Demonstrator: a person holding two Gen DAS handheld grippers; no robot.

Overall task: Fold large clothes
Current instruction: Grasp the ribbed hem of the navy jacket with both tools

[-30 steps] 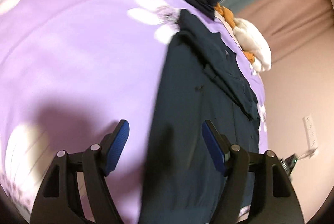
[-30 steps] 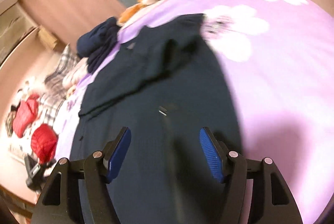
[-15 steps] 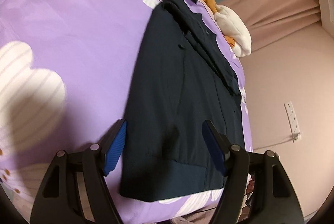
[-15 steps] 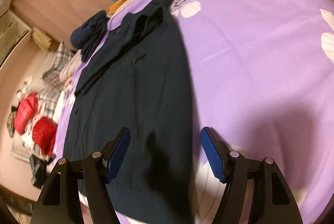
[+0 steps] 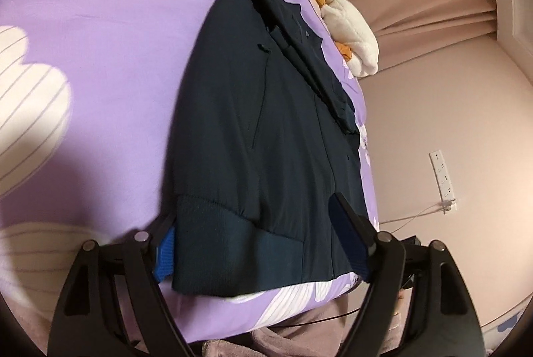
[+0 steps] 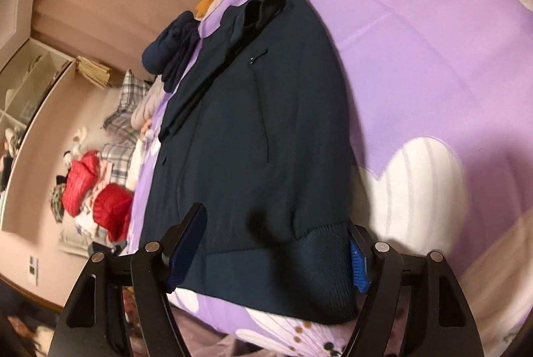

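A dark navy jacket [image 5: 266, 137] lies flat on a bed under a purple floral bedspread [image 5: 100, 40], its ribbed hem nearest both cameras and its collar away toward 12 o'clock.

In the left wrist view the left tool [image 5: 263, 240] is spread wide and grips nothing. The hem band fills the gap between its blue pads. The pad at 9 o'clock sits just behind the hem's corner; the pad at 3 o'clock lies over the jacket's front. Whether either pad touches the cloth cannot be told.

In the right wrist view the right tool [image 6: 269, 252] is likewise released, with the hem between its pads. The pad at 3 o'clock is partly hidden behind the hem's corner.

Only the left view shows the wall socket strip [image 5: 442, 177] at 3 o'clock and a cable below it. Only the right view shows the red padded garments [image 6: 96, 190] at 9 o'clock and a plaid cloth [image 6: 128, 104] above them. Both show a folded navy garment [image 6: 166, 50] and a white and orange plush toy [image 5: 349, 37] beyond the collar, near 12 o'clock.
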